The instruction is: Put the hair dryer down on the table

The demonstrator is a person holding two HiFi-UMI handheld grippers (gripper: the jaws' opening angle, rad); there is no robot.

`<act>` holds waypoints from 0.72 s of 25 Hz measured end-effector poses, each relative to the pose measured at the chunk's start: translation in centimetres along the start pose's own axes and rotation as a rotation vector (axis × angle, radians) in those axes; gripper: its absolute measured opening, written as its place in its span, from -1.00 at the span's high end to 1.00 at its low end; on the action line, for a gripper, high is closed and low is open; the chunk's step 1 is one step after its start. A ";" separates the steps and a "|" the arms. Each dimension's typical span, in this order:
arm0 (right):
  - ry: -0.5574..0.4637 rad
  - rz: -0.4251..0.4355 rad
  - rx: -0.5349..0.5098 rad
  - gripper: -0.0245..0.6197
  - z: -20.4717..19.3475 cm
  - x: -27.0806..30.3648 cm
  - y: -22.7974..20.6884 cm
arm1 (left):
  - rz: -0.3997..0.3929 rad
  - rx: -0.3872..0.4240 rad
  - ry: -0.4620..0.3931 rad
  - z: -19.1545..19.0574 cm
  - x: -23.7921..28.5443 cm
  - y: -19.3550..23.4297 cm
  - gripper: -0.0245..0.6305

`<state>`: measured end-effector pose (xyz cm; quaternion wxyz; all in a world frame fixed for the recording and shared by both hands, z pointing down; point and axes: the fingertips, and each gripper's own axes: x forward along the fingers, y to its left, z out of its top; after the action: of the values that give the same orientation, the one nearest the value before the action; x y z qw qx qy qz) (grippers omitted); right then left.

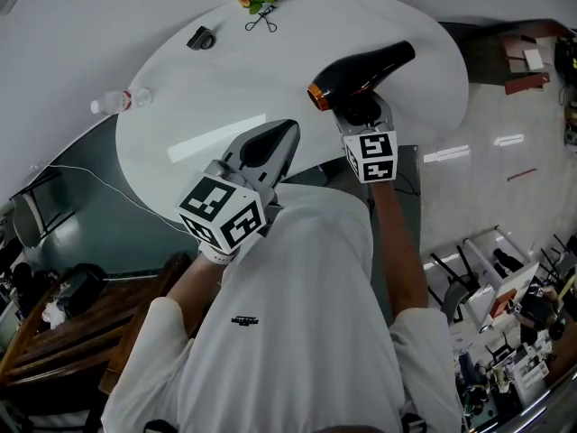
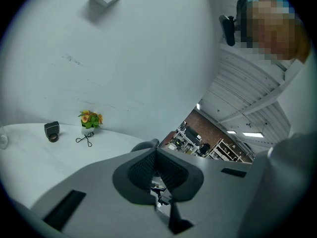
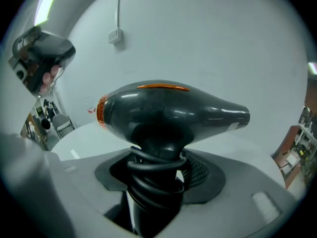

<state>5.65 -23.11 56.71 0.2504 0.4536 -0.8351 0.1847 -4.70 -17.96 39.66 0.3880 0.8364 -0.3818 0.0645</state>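
Black hair dryer (image 1: 365, 70) (image 3: 168, 108) raised over the near right part of the round white desk (image 1: 216, 79), not resting on it, cord-wrapped handle clamped in the right tool (image 1: 361, 117) (image 3: 158, 175). Beside it, left tool (image 1: 270, 142) (image 2: 158, 177) closed and empty.

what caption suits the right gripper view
Right gripper holds black hair dryer by its cord-wrapped handle above white table.

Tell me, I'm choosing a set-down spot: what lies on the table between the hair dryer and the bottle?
Nothing: the head view shows bare white table between the hair dryer and the bottle.
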 end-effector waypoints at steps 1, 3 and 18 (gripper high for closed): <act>0.022 0.007 -0.027 0.06 -0.7 0.7 0.1 | 0.002 -0.001 -0.002 0.0 -0.1 0.1 0.90; 0.063 0.031 -0.069 0.06 -1.7 2.0 0.6 | 0.009 -0.003 -0.002 0.0 -0.2 0.3 0.90; 0.284 0.138 -0.268 0.06 -8.6 7.4 2.7 | 0.057 -0.026 -0.013 0.0 -0.9 2.0 0.90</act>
<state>2.09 -22.06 67.74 0.4105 0.3272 -0.8377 0.1508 -6.70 -18.27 40.44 0.3944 0.8204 -0.4089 0.0651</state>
